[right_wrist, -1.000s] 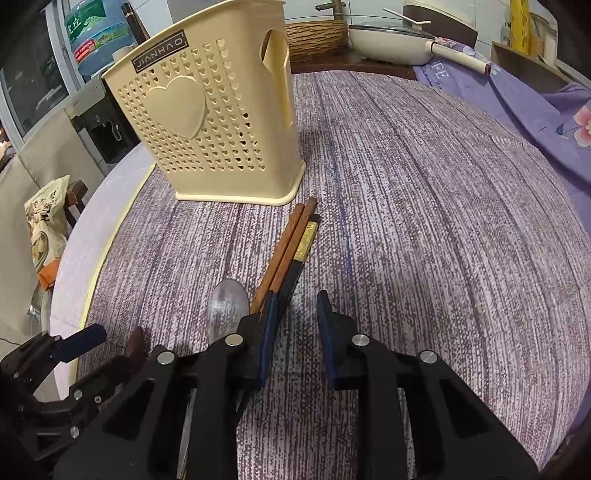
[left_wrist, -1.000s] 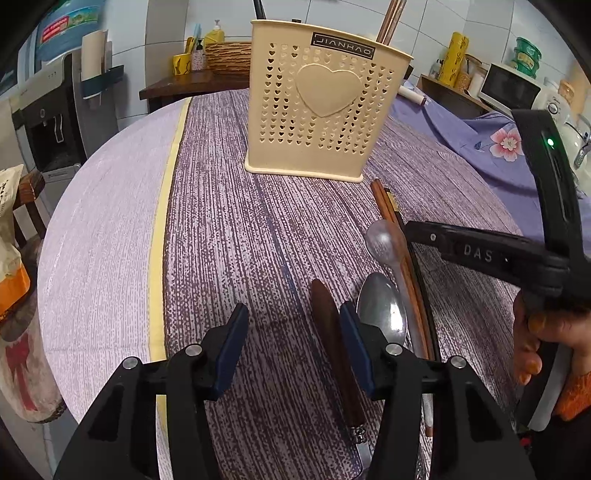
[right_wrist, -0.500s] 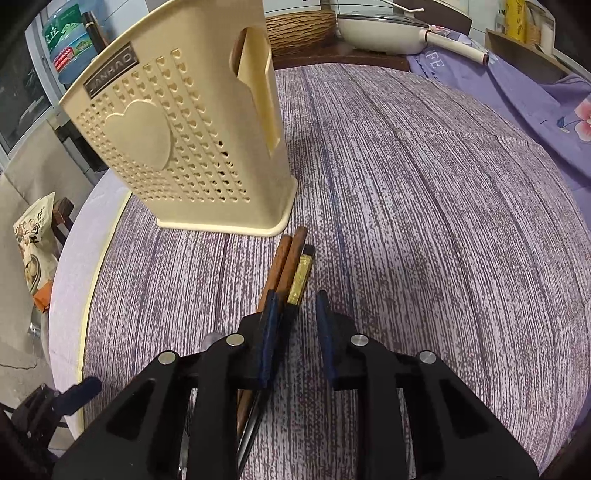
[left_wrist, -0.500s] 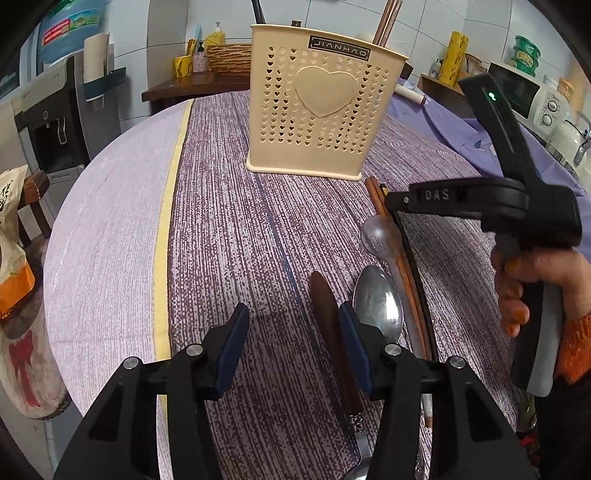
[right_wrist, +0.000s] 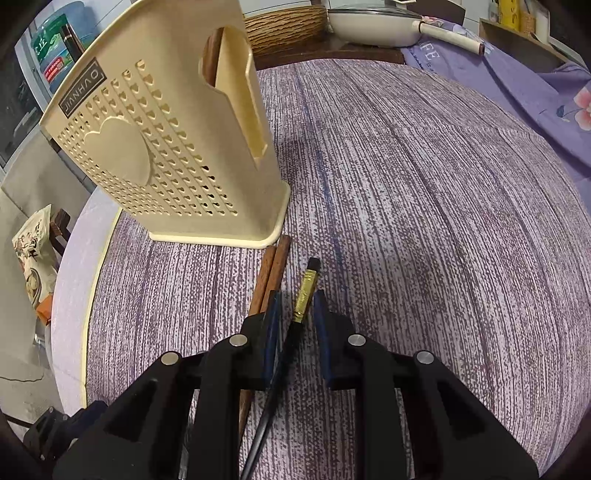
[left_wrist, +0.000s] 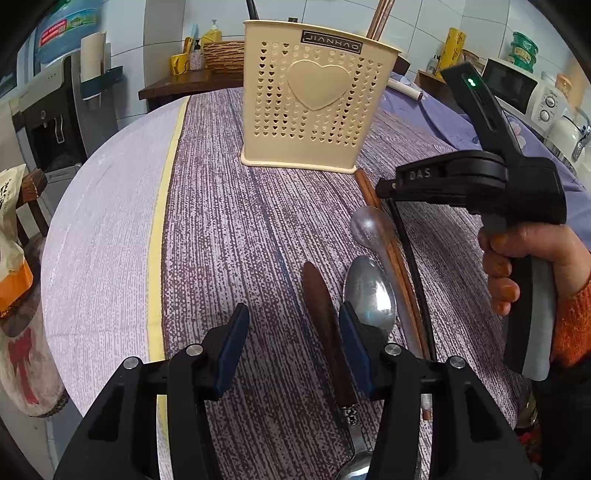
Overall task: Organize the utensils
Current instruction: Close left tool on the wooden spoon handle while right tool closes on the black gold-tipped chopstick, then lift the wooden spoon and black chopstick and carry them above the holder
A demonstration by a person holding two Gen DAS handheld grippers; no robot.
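Observation:
A cream perforated utensil holder (left_wrist: pixel 314 110) with a heart stands on the purple tablecloth; it also shows in the right wrist view (right_wrist: pixel 166 147). In front of it lie brown chopsticks (left_wrist: pixel 391 254), a black chopstick with a gold band (right_wrist: pixel 306 295), two metal spoons (left_wrist: pixel 371 291) and a brown-handled utensil (left_wrist: pixel 325 325). My left gripper (left_wrist: pixel 293 343) is open and empty, low over the brown handle. My right gripper (right_wrist: pixel 297 325) is open, its jaws on either side of the black chopstick, with the brown chopsticks (right_wrist: pixel 269 280) just left of it.
A yellow stripe (left_wrist: pixel 159 236) runs down the cloth near the table's left edge. A water dispenser (left_wrist: pixel 55 110) stands at left, a side table with a basket (left_wrist: pixel 221 55) behind, a microwave (left_wrist: pixel 517 88) at right. A pan (right_wrist: pixel 376 22) sits beyond the table.
My right gripper has moved forward along the chopsticks toward the holder and now straddles the black chopstick's gold-banded end. The left gripper has barely moved.

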